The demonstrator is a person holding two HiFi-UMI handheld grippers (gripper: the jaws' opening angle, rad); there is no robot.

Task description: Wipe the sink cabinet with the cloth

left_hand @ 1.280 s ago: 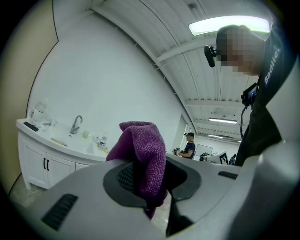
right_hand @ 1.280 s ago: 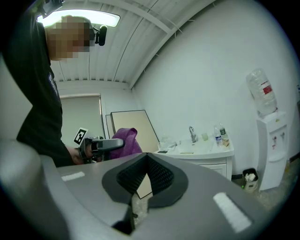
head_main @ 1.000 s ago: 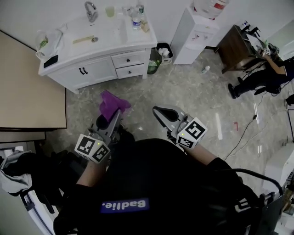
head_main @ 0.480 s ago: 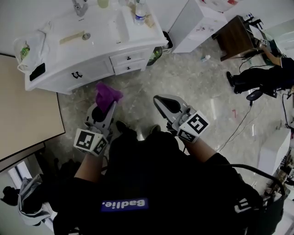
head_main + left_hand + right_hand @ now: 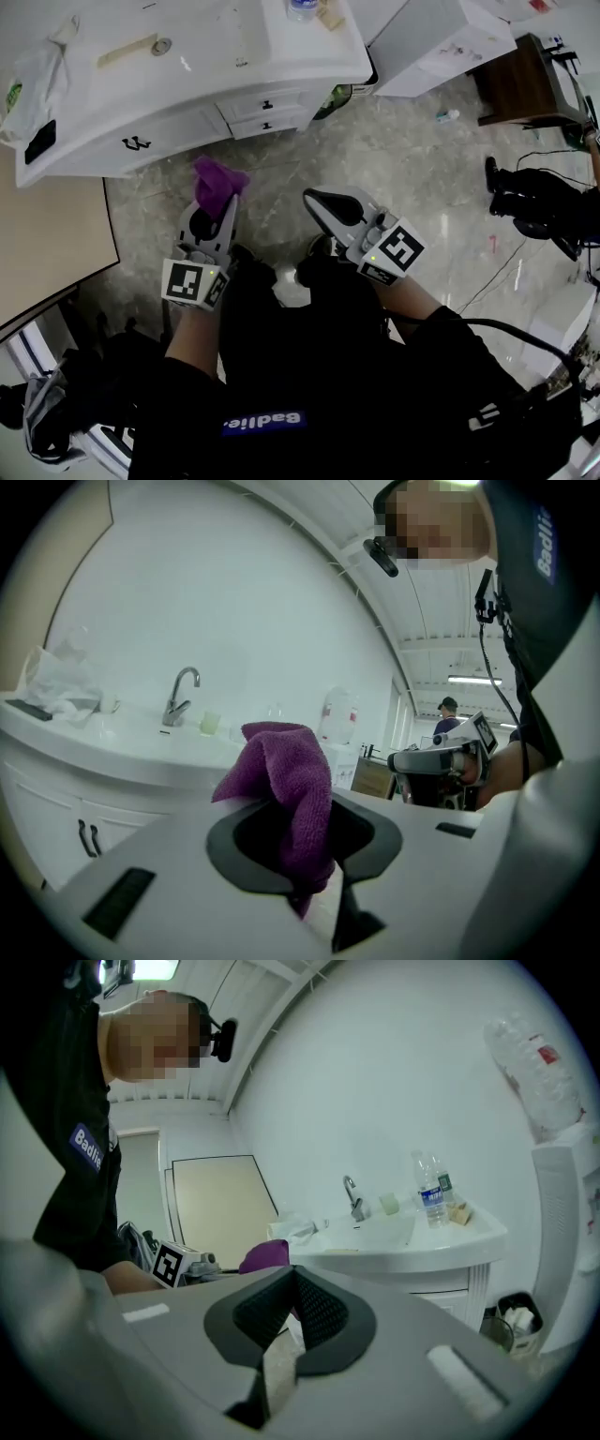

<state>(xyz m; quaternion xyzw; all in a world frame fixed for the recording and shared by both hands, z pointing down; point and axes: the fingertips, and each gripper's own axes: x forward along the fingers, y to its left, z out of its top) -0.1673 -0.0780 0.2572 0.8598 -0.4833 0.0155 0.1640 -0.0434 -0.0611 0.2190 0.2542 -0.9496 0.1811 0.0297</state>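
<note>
Purple fuzzy cloth: head view, bunched at the tip of the left claw, over the floor, near the white sink cabinet but not touching it.
Right claw: head view, alongside, clear of the cabinet.
Left gripper view: claw pinching one fold; the rest stands loose.
Right gripper view: claw pressed together, empty.
Risk: with so small a pinch, rubbing may drag the cloth out, and the drawer handles may snag it.

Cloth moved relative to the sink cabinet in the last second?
Yes: the cloth, shut in the left claw, has come nearer the sink cabinet front, still short of touching it.
</note>
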